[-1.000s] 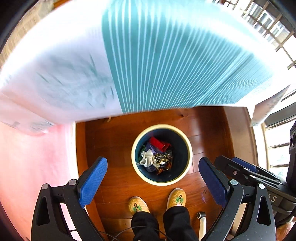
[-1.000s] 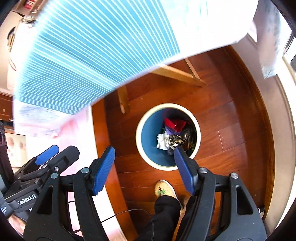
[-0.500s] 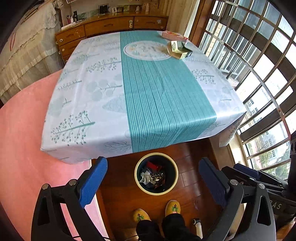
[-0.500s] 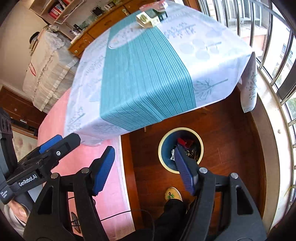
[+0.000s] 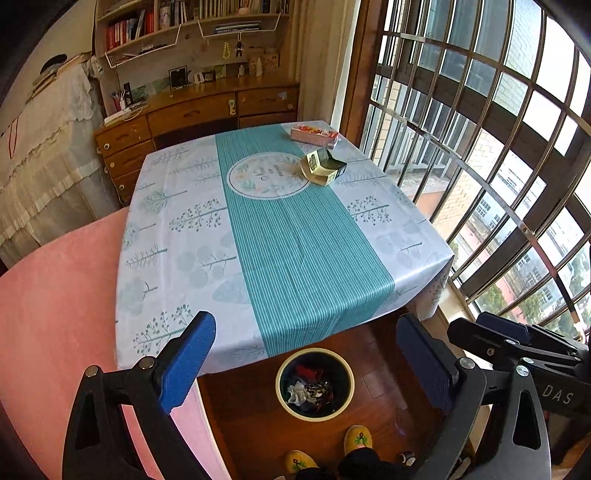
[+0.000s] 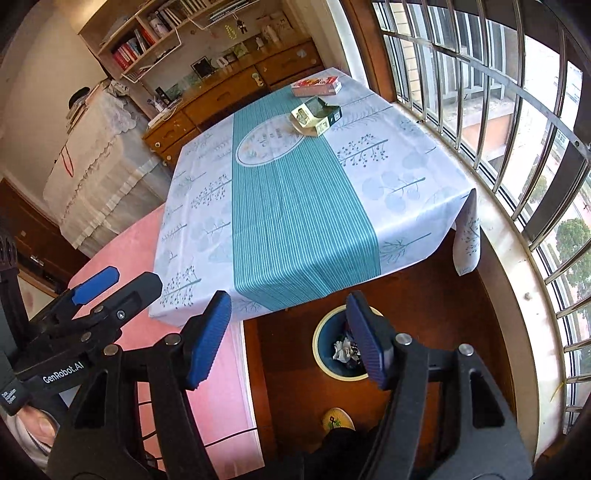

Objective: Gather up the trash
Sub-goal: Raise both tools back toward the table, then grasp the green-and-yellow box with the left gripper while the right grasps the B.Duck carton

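A square table point(image 5: 207, 236) under a pale cloth point(image 5: 306, 258) with a teal stripe stands on a dark wood floor point(image 5: 251, 417), beside a pink rug point(image 5: 55, 314). A barred bay window point(image 5: 498, 155) lets in bright daylight. Behind, a wooden dresser point(image 5: 192, 114) sits below bookshelves point(image 5: 177, 22); a lace-covered cabinet point(image 5: 44, 155) stands alongside.
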`<state>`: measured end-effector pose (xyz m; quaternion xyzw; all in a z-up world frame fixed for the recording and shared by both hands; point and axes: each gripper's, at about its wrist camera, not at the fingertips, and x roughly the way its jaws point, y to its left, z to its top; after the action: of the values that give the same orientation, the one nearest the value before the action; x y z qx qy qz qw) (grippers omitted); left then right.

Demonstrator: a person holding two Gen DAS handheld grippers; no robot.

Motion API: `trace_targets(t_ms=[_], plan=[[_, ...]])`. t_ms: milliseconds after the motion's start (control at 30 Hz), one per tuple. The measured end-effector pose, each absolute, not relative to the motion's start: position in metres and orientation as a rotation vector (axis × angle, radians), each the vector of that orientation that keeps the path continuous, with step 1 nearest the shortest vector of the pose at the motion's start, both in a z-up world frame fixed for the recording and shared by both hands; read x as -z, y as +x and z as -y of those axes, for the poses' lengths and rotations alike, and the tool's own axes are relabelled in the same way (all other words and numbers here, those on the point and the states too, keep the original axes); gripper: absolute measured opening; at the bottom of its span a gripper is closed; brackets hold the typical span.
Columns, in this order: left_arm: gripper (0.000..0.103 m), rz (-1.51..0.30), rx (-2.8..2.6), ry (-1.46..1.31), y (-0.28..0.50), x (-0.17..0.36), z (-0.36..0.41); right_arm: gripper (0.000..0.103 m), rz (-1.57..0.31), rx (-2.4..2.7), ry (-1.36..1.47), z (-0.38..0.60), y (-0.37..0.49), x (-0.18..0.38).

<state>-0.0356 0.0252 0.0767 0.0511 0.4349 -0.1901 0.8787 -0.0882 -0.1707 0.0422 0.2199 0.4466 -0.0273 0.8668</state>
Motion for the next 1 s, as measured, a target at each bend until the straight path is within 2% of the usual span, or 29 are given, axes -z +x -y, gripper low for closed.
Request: trace_targets(t_ms=[267,467,700,867,1000], plan=[[0.1,-0.903,0.428,0.154,-0.001,-0.09,-0.01,0.06,-0.906,0.101,0.491,0.187,-0.071,-0.053],[0.1,-0.935,0.449,0.192,0.062,-0.081,0.014,0.057,-0.922,0.135,0.527,0.216,-0.022,-0.027],[0.1,-0.975,0.412,0.181,0.194,-0.07,0.06,0.054,-0.959,0.083,0.521,0.273,0.087,0.004],[0.1,-1.032,0.361,0.168,0.302,-0.05,0.108,0.047,-1.045,0.038,0.478,0.325,0.192,0.029],[0.1,-1.096,0.352,0.151,0.378,-0.024,0.146,0.047,-1.063,-0.001,0.436,0.361,0.267,0.039]])
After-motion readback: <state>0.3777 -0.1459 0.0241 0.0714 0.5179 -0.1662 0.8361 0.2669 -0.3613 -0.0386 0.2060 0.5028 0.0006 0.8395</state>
